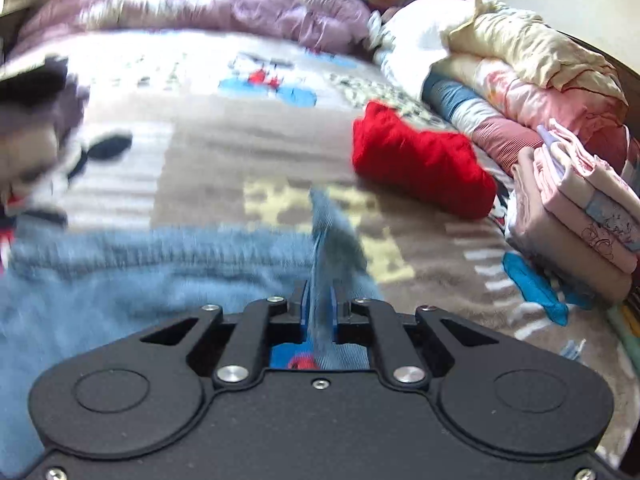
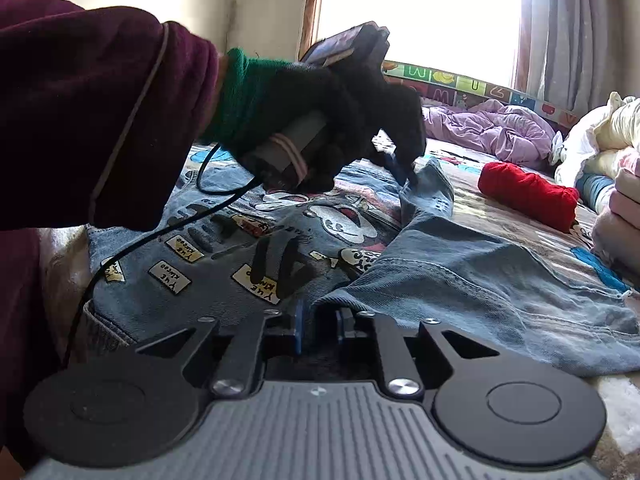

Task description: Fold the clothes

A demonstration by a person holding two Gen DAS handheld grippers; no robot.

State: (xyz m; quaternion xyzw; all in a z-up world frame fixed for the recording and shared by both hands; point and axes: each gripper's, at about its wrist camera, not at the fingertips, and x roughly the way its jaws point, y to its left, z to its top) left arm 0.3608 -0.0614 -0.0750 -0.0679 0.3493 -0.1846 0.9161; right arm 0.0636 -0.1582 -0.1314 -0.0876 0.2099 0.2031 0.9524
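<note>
My left gripper (image 1: 319, 312) sits at the bottom centre of the left wrist view, blue pads pinched together on a fold of the denim garment (image 1: 160, 272), which rises as a thin ridge between the fingers. The rest of that denim spreads blurred across the lower left of the frame, lying on the patterned blanket (image 1: 208, 152). Right of centre there's a red knitted bundle (image 1: 420, 164) resting on the blanket, and at the right edge a stack of folded pink clothes (image 1: 576, 216). Behind them, upper right, a heap of bedding in cream and pink (image 1: 532, 56); a purple quilt (image 1: 240, 8) runs along the top.

Over to the right wrist view: my right gripper (image 2: 320, 326) is at the bottom centre, jaws apart with a clear gap between the blue pads, and the denim's folded edge lies just in front of them. I can't tell whether the fabric touches the pads. The denim fills the middle of the frame, its printed cartoon patches and labels facing up on the left, a plain flap turned over on the right. In the upper centre, my black-gloved left hand (image 2: 340, 120) grips its tool, fingertips clamped on a raised corner of the denim.
</note>
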